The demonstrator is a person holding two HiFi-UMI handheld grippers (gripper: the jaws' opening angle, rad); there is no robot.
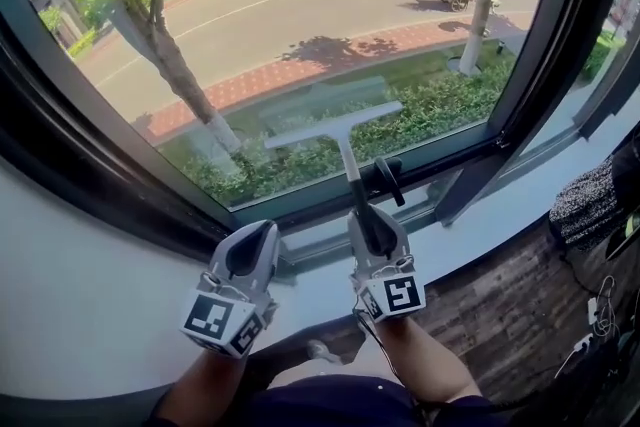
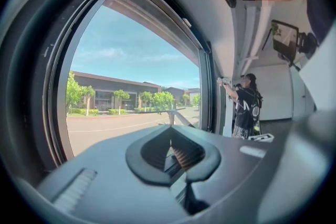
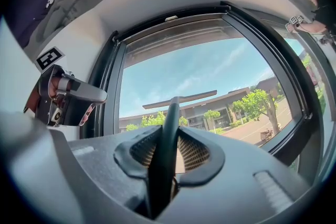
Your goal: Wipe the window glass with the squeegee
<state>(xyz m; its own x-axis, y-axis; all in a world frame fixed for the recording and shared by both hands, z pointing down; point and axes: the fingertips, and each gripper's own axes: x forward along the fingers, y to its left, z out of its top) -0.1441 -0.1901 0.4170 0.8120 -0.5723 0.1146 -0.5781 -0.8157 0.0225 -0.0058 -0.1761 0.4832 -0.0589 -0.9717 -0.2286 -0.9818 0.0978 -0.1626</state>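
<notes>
The squeegee is upright against the window glass, its white blade lying across the lower middle of the pane. Its dark handle runs down into my right gripper, which is shut on it. The right gripper view shows that handle clamped between the ribbed pads of the right gripper, with the blade level against the sky. My left gripper hangs beside it, to the left, over the sill. Its pads sit almost together with nothing between them.
A black window latch handle sticks out just right of the squeegee handle. The dark frame borders the pane on the right and a pale sill runs below. A speckled bag and cables lie at the right. Another person stands farther along the windows.
</notes>
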